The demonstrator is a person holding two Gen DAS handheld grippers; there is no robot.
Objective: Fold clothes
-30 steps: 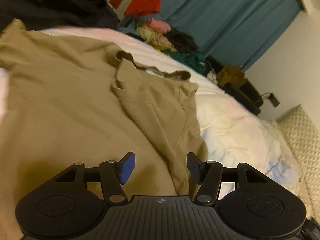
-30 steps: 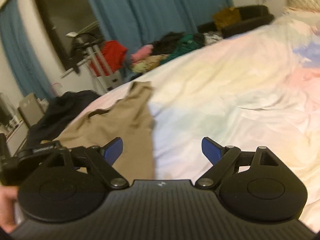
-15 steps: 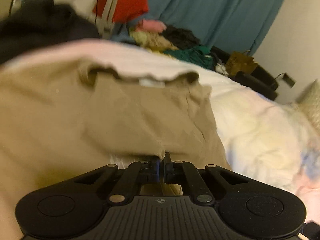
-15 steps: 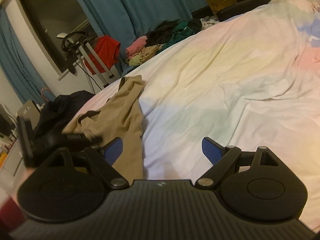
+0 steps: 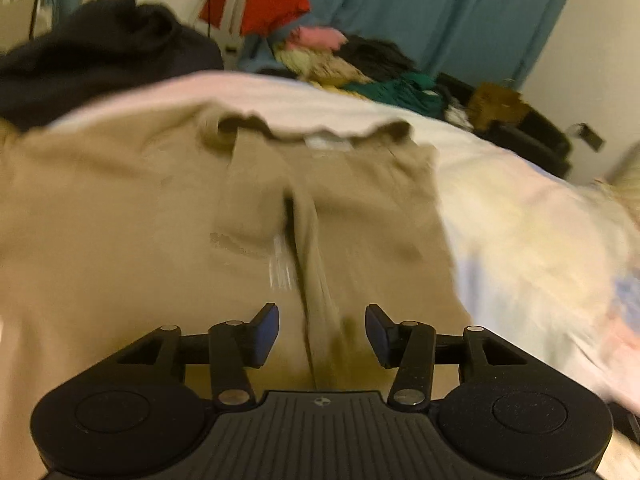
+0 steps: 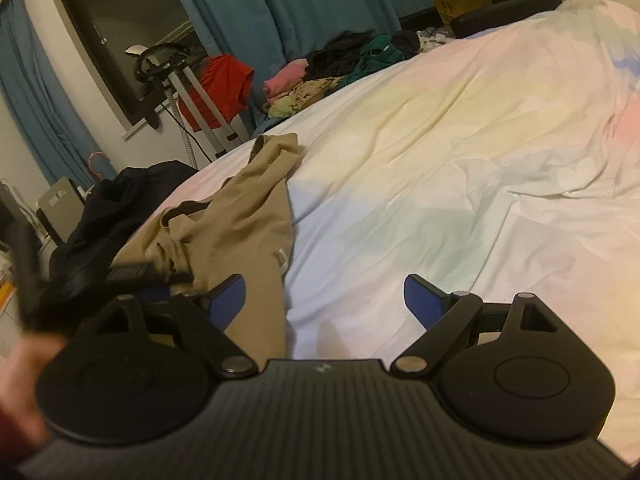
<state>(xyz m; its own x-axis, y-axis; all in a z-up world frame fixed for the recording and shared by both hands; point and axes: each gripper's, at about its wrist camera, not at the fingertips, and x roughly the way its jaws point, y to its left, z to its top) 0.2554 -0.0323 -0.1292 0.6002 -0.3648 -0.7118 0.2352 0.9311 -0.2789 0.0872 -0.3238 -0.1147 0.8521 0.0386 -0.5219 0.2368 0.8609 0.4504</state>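
Crumpled tan cotton shirt (image 5: 160, 248) lying near far-left edge of pastel-sheeted bed (image 6: 440, 152). Left gripper (image 5: 322, 330) hovering with jaws apart, shirt fold lying below gap, nothing clamped. Right gripper (image 6: 324, 300) gaping wide; shirt hem lying beside its left finger.

Dim, warm yellowish indoor light in both views; source not visible. Left wrist view is heavily motion-blurred: the crumpled tan cotton shirt (image 5: 168, 232) smears, with streaks near its middle fold, and the pale pastel bedsheet (image 5: 532, 240) is washed out. Right wrist view is sharper, except a blurred black shape at lower left. The dark window pane (image 6: 132, 36) gives no light. Fisheye bending and dark vignette at corners.
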